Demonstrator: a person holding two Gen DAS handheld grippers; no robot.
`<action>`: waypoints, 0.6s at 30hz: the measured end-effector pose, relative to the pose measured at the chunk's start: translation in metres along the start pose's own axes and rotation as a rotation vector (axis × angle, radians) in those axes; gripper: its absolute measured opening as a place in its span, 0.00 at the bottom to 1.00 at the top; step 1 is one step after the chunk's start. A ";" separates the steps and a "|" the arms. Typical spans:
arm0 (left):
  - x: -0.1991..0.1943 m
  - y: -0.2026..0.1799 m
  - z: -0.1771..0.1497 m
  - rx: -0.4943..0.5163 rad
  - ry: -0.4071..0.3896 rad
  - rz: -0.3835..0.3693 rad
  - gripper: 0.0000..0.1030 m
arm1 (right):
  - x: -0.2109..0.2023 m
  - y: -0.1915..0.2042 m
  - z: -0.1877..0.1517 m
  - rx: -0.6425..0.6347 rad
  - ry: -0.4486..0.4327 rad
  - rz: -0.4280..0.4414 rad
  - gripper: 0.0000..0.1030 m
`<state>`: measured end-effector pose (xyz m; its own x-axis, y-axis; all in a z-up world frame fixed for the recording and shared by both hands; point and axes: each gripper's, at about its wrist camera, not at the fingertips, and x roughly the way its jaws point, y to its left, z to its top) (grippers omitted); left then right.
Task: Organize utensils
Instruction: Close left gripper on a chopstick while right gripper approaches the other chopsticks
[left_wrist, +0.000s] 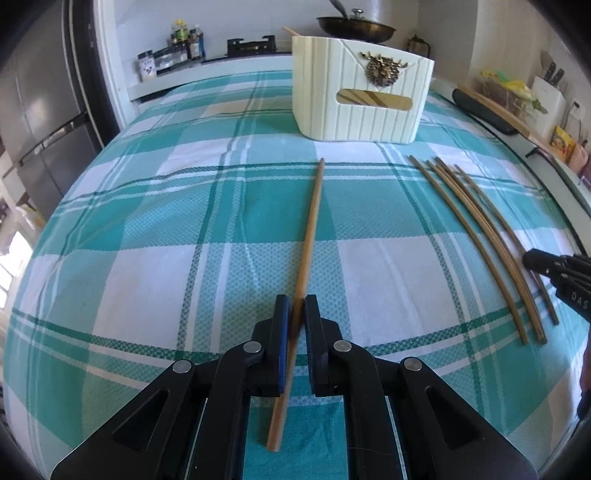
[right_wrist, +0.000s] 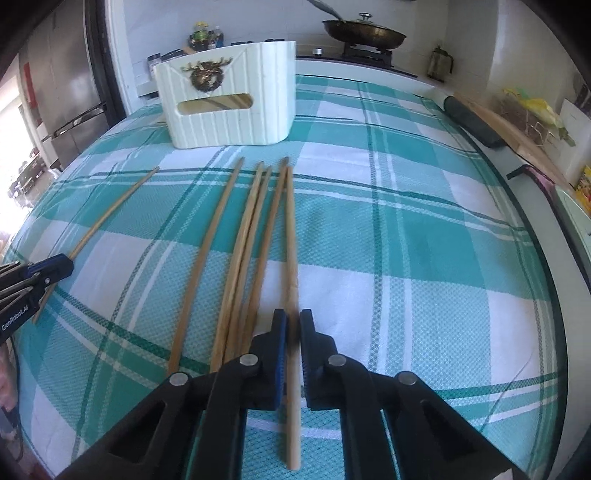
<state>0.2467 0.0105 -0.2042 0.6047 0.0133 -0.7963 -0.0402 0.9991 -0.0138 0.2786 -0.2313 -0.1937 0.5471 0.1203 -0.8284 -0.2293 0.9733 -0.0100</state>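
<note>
Some sticks seem already inside the white basket (left_wrist: 360, 107) at top, while each gripper, left (left_wrist: 296, 306) and right (right_wrist: 292, 321), pinches one chopstick (left_wrist: 308, 236) and four more chopsticks (right_wrist: 236, 240) wait mid-frame.

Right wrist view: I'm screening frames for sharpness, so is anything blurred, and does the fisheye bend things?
Right wrist view: the gripped chopstick is smeared near the right gripper. Left wrist view: sharp, but the loose chopsticks bow toward the edge.
</note>
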 end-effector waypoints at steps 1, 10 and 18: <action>-0.001 0.004 -0.001 -0.018 0.001 0.007 0.07 | -0.001 -0.004 -0.001 0.018 -0.007 -0.018 0.07; -0.012 0.030 -0.013 -0.074 0.012 0.021 0.10 | -0.021 -0.046 -0.031 0.087 -0.030 -0.122 0.08; 0.002 0.006 -0.001 0.007 0.021 0.009 0.65 | -0.021 -0.059 -0.035 0.068 -0.037 -0.092 0.45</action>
<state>0.2472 0.0168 -0.2066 0.5874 0.0216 -0.8090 -0.0404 0.9992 -0.0026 0.2526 -0.2975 -0.1953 0.5929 0.0361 -0.8045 -0.1227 0.9914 -0.0460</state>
